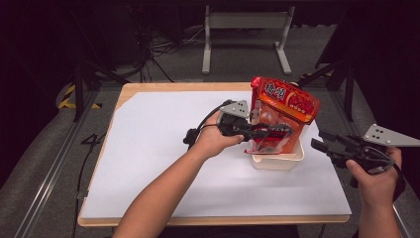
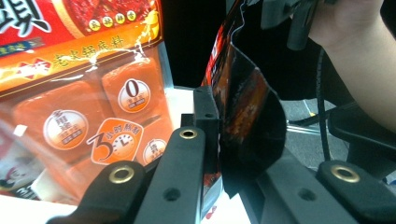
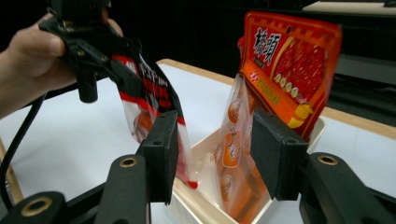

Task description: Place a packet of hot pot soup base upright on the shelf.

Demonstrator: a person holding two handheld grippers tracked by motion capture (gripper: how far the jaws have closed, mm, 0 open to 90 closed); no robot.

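A: How many packets are you handling right now?

B: Two, as far as I can count. One tall red packet (image 1: 286, 105) is standing upright in the white tray (image 1: 277, 161) toward the far right of the desk (image 1: 163, 148). A second, smaller packet (image 3: 154, 100) is hanging from your left gripper (image 1: 270, 132), just beside the tall one and over the tray's near edge.

A: Are the jaws clamping it?

B: Yes, your left gripper's jaws are pinching the smaller packet's edge; the left gripper view is showing its dark folded film (image 2: 247, 116) caught between them. Your right gripper (image 1: 322, 141) is hovering off the tray's right side, its jaws standing apart with nothing between the pads.

A: What is one view giving you that another is not?

B: The right gripper view is showing the smaller packet's red and clear face and the tray's inner wall (image 3: 205, 154). The high view is blurring that packet into the tall one, so I am possibly misjudging whether they are touching.

A: One tray, one desk?

B: One of each, and two grippers.
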